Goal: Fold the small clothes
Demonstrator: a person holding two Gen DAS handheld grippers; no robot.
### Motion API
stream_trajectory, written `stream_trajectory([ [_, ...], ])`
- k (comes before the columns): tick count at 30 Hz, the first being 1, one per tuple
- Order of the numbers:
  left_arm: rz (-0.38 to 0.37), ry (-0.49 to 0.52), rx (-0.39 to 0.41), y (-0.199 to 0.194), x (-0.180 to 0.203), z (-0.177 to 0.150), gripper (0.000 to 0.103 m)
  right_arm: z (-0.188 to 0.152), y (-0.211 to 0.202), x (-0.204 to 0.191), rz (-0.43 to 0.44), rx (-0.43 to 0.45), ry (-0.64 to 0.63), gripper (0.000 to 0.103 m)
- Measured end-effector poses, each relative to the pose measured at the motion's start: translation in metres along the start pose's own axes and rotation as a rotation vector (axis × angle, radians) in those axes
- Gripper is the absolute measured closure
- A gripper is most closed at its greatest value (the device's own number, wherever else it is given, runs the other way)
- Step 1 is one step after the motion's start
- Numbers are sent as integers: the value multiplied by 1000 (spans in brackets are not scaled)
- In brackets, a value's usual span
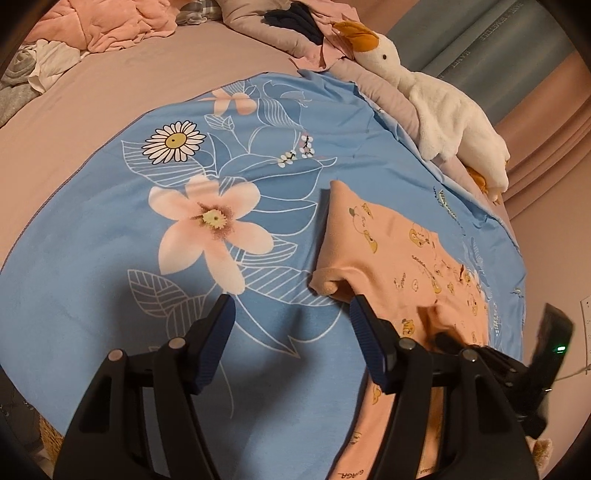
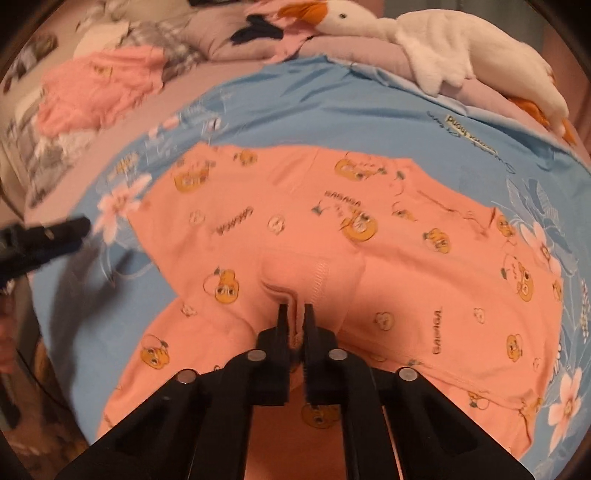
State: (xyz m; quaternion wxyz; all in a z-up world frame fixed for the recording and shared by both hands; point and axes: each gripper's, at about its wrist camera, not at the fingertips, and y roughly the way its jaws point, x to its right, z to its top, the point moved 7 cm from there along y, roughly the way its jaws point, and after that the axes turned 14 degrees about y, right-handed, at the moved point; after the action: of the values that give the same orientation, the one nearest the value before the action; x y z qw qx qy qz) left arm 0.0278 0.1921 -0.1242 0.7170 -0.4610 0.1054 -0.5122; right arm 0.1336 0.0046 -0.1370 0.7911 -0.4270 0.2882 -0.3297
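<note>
A small orange garment [image 2: 332,221] printed with yellow cartoon ducks lies spread on a blue floral cloth [image 1: 258,184]. It also shows in the left wrist view [image 1: 399,258], at the right. My right gripper [image 2: 295,310] is shut on a ribbed cuff [image 2: 295,280] of the garment, which is folded over onto the body. My left gripper [image 1: 291,306] is open and empty above the blue cloth, just left of the garment's near edge. It also shows at the left edge of the right wrist view [image 2: 55,232]. The right gripper's body shows in the left wrist view [image 1: 517,369].
A white plush goose [image 1: 443,103] lies on a rolled mauve quilt [image 1: 388,92] along the far right. A pile of pink and grey clothes [image 1: 92,33] sits at the far left on the mauve bedsheet [image 1: 110,92]. Curtains [image 1: 517,48] hang behind.
</note>
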Motion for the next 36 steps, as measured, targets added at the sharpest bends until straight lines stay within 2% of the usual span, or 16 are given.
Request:
stream_trajectory([
  [7, -4, -5, -16, 7, 0, 1, 39, 31, -61, 15, 27, 170, 51, 98],
  [10, -17, -5, -16, 9, 3, 3, 39, 51, -85, 29, 12, 238, 76, 98],
  [19, -27, 10, -27, 17, 14, 9, 43, 77, -117, 52, 8, 332, 133, 98],
  [22, -45, 17, -35, 21, 22, 11, 47, 83, -131, 60, 16, 369, 158, 98],
  [26, -60, 36, -48, 28, 34, 17, 58, 89, -147, 73, 16, 416, 191, 98],
  [31, -82, 81, -44, 33, 54, 28, 63, 90, -153, 85, 11, 434, 218, 98],
  [36, -112, 118, -43, 41, 71, 42, 77, 88, -155, 102, 5, 437, 259, 98],
])
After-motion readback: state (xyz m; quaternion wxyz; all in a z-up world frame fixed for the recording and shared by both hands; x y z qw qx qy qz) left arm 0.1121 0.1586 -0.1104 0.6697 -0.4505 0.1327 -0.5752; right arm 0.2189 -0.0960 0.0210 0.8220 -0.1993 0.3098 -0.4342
